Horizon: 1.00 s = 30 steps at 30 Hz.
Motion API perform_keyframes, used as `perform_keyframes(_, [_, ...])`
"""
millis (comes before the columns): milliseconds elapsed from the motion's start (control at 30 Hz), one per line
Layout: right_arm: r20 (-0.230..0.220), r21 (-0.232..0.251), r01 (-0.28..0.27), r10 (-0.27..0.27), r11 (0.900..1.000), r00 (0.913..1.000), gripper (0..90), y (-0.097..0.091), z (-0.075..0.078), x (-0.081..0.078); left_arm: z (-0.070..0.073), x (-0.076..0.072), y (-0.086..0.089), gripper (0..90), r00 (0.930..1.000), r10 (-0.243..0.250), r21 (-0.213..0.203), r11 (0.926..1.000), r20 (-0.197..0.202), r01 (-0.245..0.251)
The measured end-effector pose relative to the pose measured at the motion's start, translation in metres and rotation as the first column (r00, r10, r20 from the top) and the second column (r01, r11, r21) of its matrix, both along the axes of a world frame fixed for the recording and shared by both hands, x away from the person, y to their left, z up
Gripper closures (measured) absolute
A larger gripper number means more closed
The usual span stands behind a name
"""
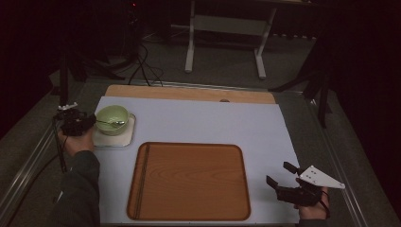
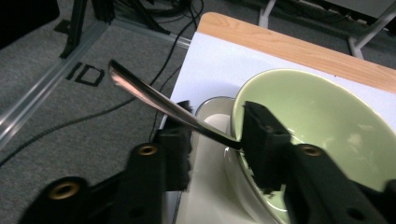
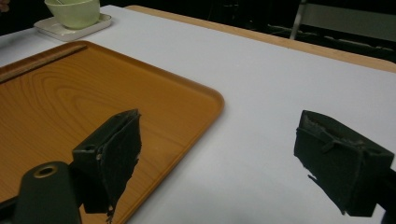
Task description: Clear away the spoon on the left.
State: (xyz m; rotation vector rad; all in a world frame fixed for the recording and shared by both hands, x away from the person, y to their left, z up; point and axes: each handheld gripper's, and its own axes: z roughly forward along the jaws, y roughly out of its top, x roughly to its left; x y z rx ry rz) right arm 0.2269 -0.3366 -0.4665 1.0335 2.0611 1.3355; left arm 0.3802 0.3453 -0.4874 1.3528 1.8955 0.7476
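Left tool (image 1: 90, 124): held in the person's left hand (image 1: 78, 142) at the left side of the green bowl; in the left gripper view its two black jaws stood partly spread on either side of the spoon's handle, one jaw outside the bowl and one over its rim. Whether the pads pressed the handle could not be told.
Spoon (image 2: 154, 100): a metal spoon, its handle slanting up and out over the bowl's left rim, its far end down inside the bowl.
Green bowl (image 1: 112, 118): pale green, upright, sitting on the white plate.
White plate (image 1: 127, 137): a square plate with rounded corners, directly under the bowl, near the left edge of the desk.
Wooden tray (image 1: 189, 182): a brown tray with rounded corners, to the right of the bowl and nearer the person, lying flat and bare.
Desk (image 1: 203, 123): covered with a white sheet, a wooden strip showing along the edge beyond the bowl.
Right tool (image 1: 282, 177): held in the person's right hand (image 1: 312, 208), well apart from the bowl, past the tray's right edge; its jaws stood spread wide above the white sheet with nothing between them.
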Motion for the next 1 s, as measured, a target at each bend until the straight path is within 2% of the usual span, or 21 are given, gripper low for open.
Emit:
perform_keyframes(67, [-0.001,-0.002,0.000,0.000,1.0000,1.0000,14.5,0.000,0.000,0.000,0.004,-0.003,-0.001,71.3,0.9998,-0.005,0.003,1.0000,0.017,0.005])
perform_keyframes(100, [-0.001,0.002,0.002,-0.002,1.0000,1.0000,14.4,0.000,0.000,0.000,0.009,-0.006,-0.003,73.1,0.9989,-0.013,0.012,0.9998,0.044,0.013])
perform_keyframes(167, [0.000,0.002,0.003,-0.003,1.0000,1.0000,14.4,-0.001,0.001,0.000,0.016,-0.010,-0.005,76.9,0.9972,-0.023,0.028,0.9994,0.072,0.021])
perform_keyframes(200, [0.000,0.002,0.003,-0.003,1.0000,1.0000,14.4,-0.001,0.001,0.000,0.016,-0.010,-0.005,78.5,0.9972,-0.023,0.028,0.9994,0.072,0.021])
perform_keyframes(233, [0.000,0.002,0.000,0.000,1.0000,1.0000,14.4,0.000,0.001,0.000,0.023,-0.013,-0.008,80.6,0.9945,-0.038,0.043,0.9985,0.098,0.034])
perform_keyframes(267, [0.001,0.001,-0.001,0.001,1.0000,1.0000,14.5,0.001,0.001,0.000,0.023,-0.013,-0.008,81.7,0.9945,-0.038,0.043,0.9985,0.098,0.034])
perform_keyframes(367, [0.001,-0.001,-0.005,0.005,1.0000,1.0000,14.4,0.002,0.001,0.000,0.034,-0.014,-0.015,85.9,0.9873,-0.089,0.062,0.9947,0.131,0.082])
perform_keyframes(400, [0.001,-0.001,-0.005,0.005,1.0000,1.0000,14.4,0.002,0.001,0.000,0.034,-0.014,-0.015,87.5,0.9873,-0.089,0.062,0.9947,0.131,0.082])
perform_keyframes(433, [0.003,-0.002,-0.005,0.005,1.0000,1.0000,14.5,0.002,0.001,0.001,0.038,-0.013,-0.021,89.4,0.9805,-0.127,0.068,0.9907,0.150,0.118])
perform_keyframes(567, [0.002,0.009,0.005,-0.005,0.9999,1.0000,14.5,-0.001,0.001,0.001,0.043,-0.006,-0.038,89.8,0.9697,-0.198,0.131,0.9748,0.143,0.180])
perform_keyframes(600, [0.002,0.009,0.005,-0.005,0.9999,1.0000,14.5,-0.001,0.001,0.001,0.043,-0.006,-0.038,89.7,0.9697,-0.198,0.131,0.9748,0.143,0.180])
perform_keyframes(633, [0.001,0.010,0.004,-0.004,0.9999,1.0000,14.4,-0.001,0.001,0.001,0.043,-0.003,-0.045,89.7,0.9639,-0.228,0.141,0.9676,0.137,0.209])
perform_keyframes(700, [0.002,0.009,0.002,-0.002,1.0000,1.0000,14.4,0.000,0.001,0.001,0.042,0.000,-0.052,89.4,0.9589,-0.249,0.145,0.9626,0.137,0.229])
perform_keyframes(733, [0.003,0.007,-0.001,0.001,1.0000,1.0000,14.4,0.000,0.001,0.001,0.042,0.000,-0.052,89.2,0.9589,-0.249,0.145,0.9626,0.137,0.229])
perform_keyframes(767, [0.001,0.007,-0.002,0.002,1.0000,1.0000,14.4,0.000,0.001,0.001,0.042,0.002,-0.058,89.0,0.9515,-0.269,0.143,0.9580,0.149,0.249])
perform_keyframes(800, [0.001,0.008,-0.002,0.002,1.0000,1.0000,14.4,0.000,0.001,0.001,0.042,0.003,-0.060,88.4,0.9484,-0.275,0.139,0.9572,0.158,0.254])
perform_keyframes(867, [0.003,0.008,-0.002,0.002,1.0000,1.0000,14.4,0.000,0.001,0.001,0.042,0.004,-0.065,88.2,0.9445,-0.283,0.156,0.9534,0.167,0.258])
perform_keyframes(900, [0.003,0.009,-0.002,0.002,1.0000,1.0000,14.4,0.000,0.001,0.001,0.043,0.005,-0.067,88.1,0.9399,-0.294,0.158,0.9506,0.174,0.268])
perform_keyframes(933, [0.003,0.009,-0.002,0.002,1.0000,1.0000,14.4,0.000,0.001,0.001,0.043,0.005,-0.067,88.3,0.9399,-0.294,0.158,0.9506,0.174,0.268])
perform_keyframes(967, [0.005,0.006,-0.001,0.001,1.0000,1.0000,14.5,-0.001,0.002,0.001,0.043,0.006,-0.069,88.7,0.9369,-0.303,0.163,0.9471,0.174,0.276])
perform_keyframes(1000, [0.005,0.006,-0.001,0.001,1.0000,1.0000,14.5,-0.001,0.002,0.001,0.044,0.006,-0.070,88.7,0.9372,-0.305,0.174,0.9450,0.168,0.277])
